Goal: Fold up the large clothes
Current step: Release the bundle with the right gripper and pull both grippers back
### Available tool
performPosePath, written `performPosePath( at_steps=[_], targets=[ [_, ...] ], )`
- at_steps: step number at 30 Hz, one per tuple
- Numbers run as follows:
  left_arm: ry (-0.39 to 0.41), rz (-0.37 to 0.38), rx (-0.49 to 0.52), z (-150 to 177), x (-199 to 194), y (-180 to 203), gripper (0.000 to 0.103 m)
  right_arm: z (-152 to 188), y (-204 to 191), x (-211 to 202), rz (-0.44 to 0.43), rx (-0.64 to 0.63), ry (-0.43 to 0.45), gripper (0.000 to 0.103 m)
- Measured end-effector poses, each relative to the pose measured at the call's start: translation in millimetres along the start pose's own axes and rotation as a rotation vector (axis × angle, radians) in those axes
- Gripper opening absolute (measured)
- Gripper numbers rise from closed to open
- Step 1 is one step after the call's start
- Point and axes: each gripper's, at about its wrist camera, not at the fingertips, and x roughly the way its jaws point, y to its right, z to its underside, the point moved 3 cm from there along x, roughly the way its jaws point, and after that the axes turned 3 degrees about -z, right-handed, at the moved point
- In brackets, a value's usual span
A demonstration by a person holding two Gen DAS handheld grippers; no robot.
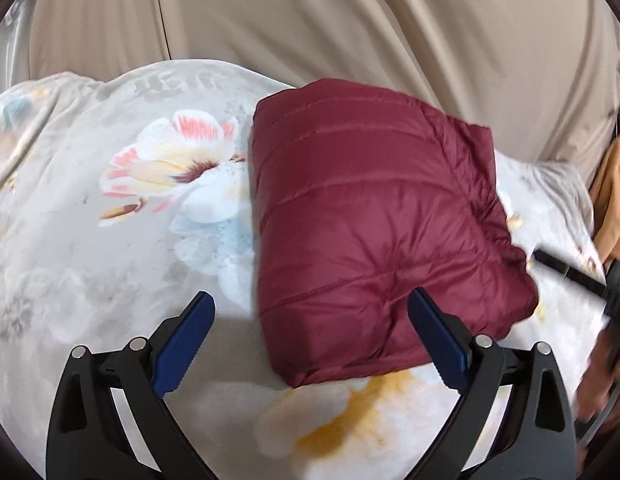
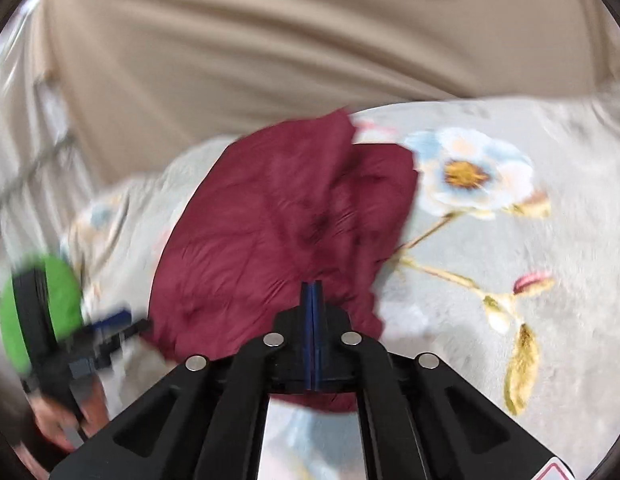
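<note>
1. Beige drape (image 1: 349, 20) along far side, hanging in folds behind the bed.
2. Floral blanket (image 1: 110, 220) spread flat, filling near and middle ground.
3. Maroon puffer jacket (image 1: 369, 220) folded into a compact block, lying on blanket right of centre, quilted side up.
4. Left gripper (image 1: 310, 308) spread wide, released, at jacket's near-left corner; contact unclear.
5. Right gripper (image 2: 312, 286) clenched, blue pads together over jacket's near edge; possibly pinching fabric, view blurred.
</note>
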Motion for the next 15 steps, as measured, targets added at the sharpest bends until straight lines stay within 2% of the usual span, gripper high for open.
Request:
performPosePath(
  at_steps=[2, 4, 6, 9, 11, 15],
  targets=[
    [-0.014, -0.045, 0.007, 2, 10, 6, 0.095, 16, -9, 31, 0.053, -0.032, -0.1, 0.0],
    [-0.046, -0.114, 0.037, 13, 27, 9, 0.096, 34, -14, 54, 0.04, -0.009, -0.149, 0.0],
    [-0.062, -0.112, 0.031, 19, 39, 8, 0.097, 44, -11, 60, 0.042, -0.011, -0.142, 0.0],
    [-0.062, -0.119, 0.0, 23, 40, 4, 0.096, 38, -12, 52, 0.044, 0.015, -0.14, 0.0],
    [-0.057, -0.13, -0.009, 24, 29, 3, 0.096, 34, -12, 28, 0.047, 0.038, -0.095, 0.0],
    [-0.004, -0.144, 0.013, 33, -2, 10, 0.095, 42, -24, -15, 0.094, -0.006, -0.02, 0.002]
  ],
)
